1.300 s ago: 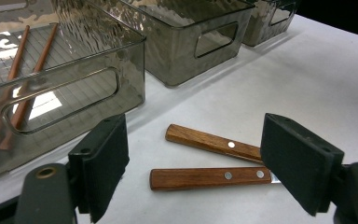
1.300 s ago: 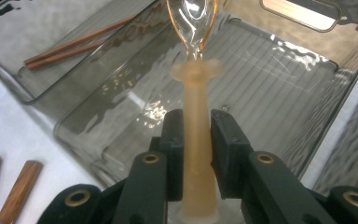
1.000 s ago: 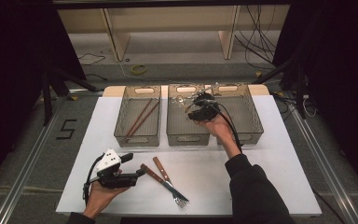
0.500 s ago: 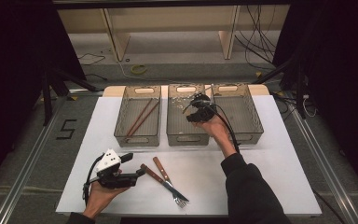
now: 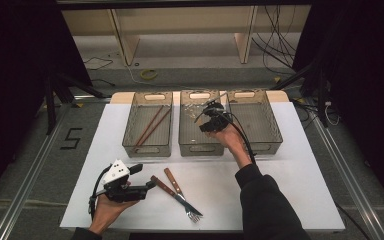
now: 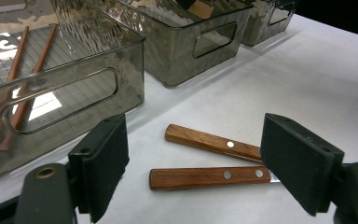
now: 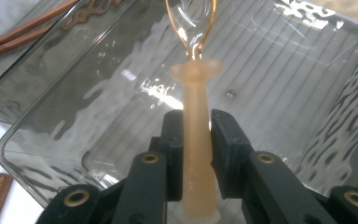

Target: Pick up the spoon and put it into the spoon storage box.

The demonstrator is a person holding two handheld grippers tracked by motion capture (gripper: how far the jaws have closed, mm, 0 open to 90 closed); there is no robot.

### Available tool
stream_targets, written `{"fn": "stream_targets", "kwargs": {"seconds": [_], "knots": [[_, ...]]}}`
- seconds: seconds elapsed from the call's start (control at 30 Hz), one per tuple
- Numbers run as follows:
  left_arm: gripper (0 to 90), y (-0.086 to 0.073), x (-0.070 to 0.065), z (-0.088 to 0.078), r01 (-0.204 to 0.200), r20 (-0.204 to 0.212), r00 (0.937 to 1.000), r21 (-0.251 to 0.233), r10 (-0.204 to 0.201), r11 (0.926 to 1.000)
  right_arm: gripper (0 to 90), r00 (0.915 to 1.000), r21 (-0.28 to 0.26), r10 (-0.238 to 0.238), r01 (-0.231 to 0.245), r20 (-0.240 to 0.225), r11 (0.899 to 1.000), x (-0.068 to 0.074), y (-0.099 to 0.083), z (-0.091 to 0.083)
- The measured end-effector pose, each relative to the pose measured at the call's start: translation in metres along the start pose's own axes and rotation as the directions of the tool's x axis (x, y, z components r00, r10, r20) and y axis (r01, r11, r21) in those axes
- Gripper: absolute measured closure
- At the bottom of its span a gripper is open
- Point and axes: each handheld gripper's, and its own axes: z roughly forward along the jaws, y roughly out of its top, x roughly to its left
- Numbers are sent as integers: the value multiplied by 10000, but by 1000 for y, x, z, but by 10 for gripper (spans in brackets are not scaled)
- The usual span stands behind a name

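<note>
Wood-handled knife (image 6: pixel 208 178) and fork (image 6: pixel 212 142) near, on white table (image 5: pixel 300 165), just right of left gripper (image 5: pixel 147 186), jaws wide, nothing between. Farther: right gripper (image 7: pixel 196 140) clamped on translucent spoon (image 7: pixel 196 140) handle, bowl end hanging over middle bin (image 5: pixel 190 145). Chopsticks (image 5: pixel 151 126) in left bin (image 5: pixel 130 140).

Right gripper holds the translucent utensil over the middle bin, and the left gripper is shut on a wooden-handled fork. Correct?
Not quite. The left gripper is open, its jaws apart over the two wooden handles on the table, as the left gripper view shows. The right gripper does hold the translucent utensil over the middle bin.
</note>
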Motion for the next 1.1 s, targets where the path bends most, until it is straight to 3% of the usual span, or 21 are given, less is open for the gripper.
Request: {"fn": "stream_targets", "kwargs": {"seconds": [0.13,0.27,0.4,0.57,0.87,1.1], "knots": [[225,0,0,0,2,-4,10000,1,-2,10000,743,9999,125,86,-84,-135,9999,-1,0,2],[225,0,0,0,11,-8,10000,3,-11,10000,572,9988,37,339,-338,-359,9994,-1,0,0],[225,0,0,0,7,2,10000,10,-7,10000,509,9976,-224,455,-467,-519,9987,-5,0,-8],[223,0,0,1,-45,16,10000,79,45,10000,444,9960,-697,242,-302,-857,9971,-3,-3,-26],[221,-1,-2,4,-49,109,9999,226,46,9997,389,9864,-1544,-752,523,-1462,9866,11,-24,-61],[220,-1,-1,4,-72,113,9999,313,68,9995,364,9850,-1998,-850,539,-1505,9783,14,-43,-78]]}}
